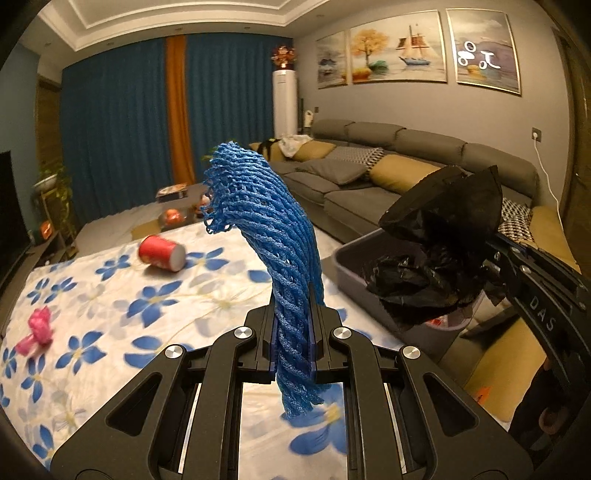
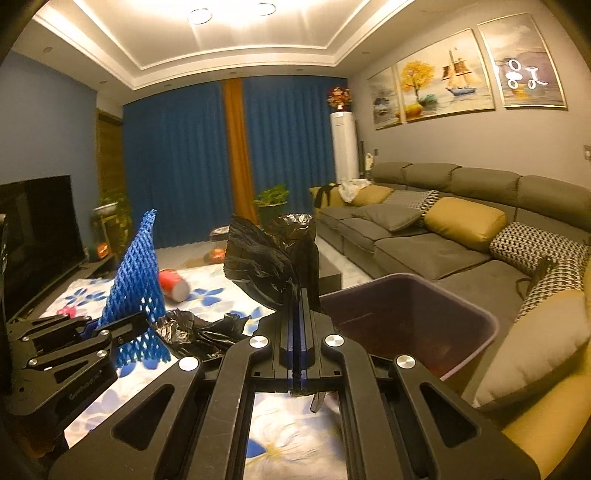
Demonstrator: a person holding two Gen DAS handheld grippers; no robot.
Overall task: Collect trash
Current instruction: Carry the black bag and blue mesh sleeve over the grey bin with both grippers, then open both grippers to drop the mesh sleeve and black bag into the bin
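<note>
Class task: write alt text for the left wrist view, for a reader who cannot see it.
The left claw grips a blue foam net above a floral tablecloth, where a tipped red cup and a pink scrap lie. At right, the right claw holds a black plastic bag over a grey bin, a sofa behind.

Blue curtains (image 2: 177, 162) cover the far wall, a grey sofa (image 2: 443, 236) runs under three paintings (image 2: 443, 88), and ceiling lights (image 2: 199, 16) glow.

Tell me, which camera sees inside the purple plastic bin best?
The right wrist view: the purple plastic bin shows its open mouth and inner walls. In the left wrist view the crumpled black plastic bag hides most of the bin.
</note>
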